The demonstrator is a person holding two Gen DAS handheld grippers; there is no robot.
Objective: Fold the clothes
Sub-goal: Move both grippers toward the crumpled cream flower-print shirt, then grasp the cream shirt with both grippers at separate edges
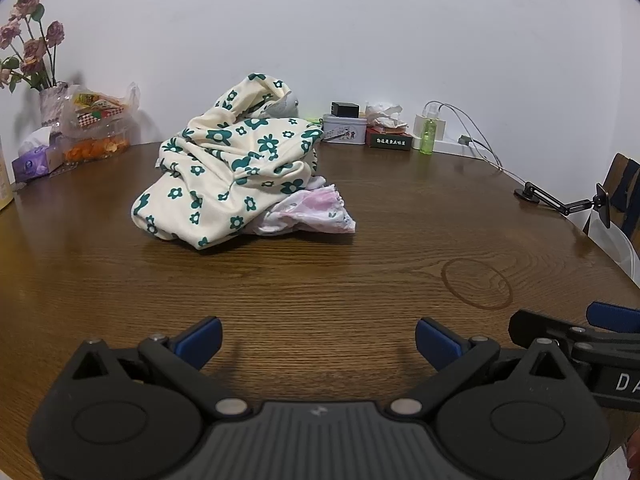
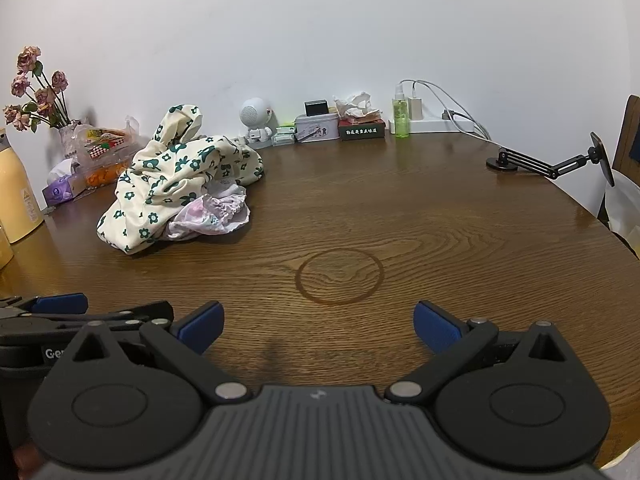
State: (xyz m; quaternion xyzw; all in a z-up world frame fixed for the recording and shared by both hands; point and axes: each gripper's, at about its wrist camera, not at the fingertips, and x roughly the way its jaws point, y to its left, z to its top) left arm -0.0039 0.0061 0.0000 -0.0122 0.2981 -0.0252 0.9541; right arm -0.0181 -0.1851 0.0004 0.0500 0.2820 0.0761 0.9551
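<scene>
A crumpled cream garment with green flowers (image 1: 232, 168) lies heaped on the wooden table (image 1: 320, 280), well ahead of my left gripper (image 1: 318, 342). A pink and white frilled garment (image 1: 312, 212) pokes out from under its right side. In the right wrist view the same flowered garment (image 2: 176, 176) and pink garment (image 2: 212, 216) sit far to the left of my right gripper (image 2: 318, 326). Both grippers hover low over the near table edge, side by side, open with nothing between their blue pads.
Along the wall stand a vase of dried roses (image 1: 36, 60), a snack bag (image 1: 96, 120), a tissue box (image 1: 36, 162), tins and boxes (image 1: 344, 130), a green spray bottle (image 1: 428, 132), a charger with cables (image 2: 416, 110) and a small white robot figure (image 2: 256, 120). A black phone mount (image 2: 552, 164) sits at the right; yellow bottles (image 2: 16, 196) at left.
</scene>
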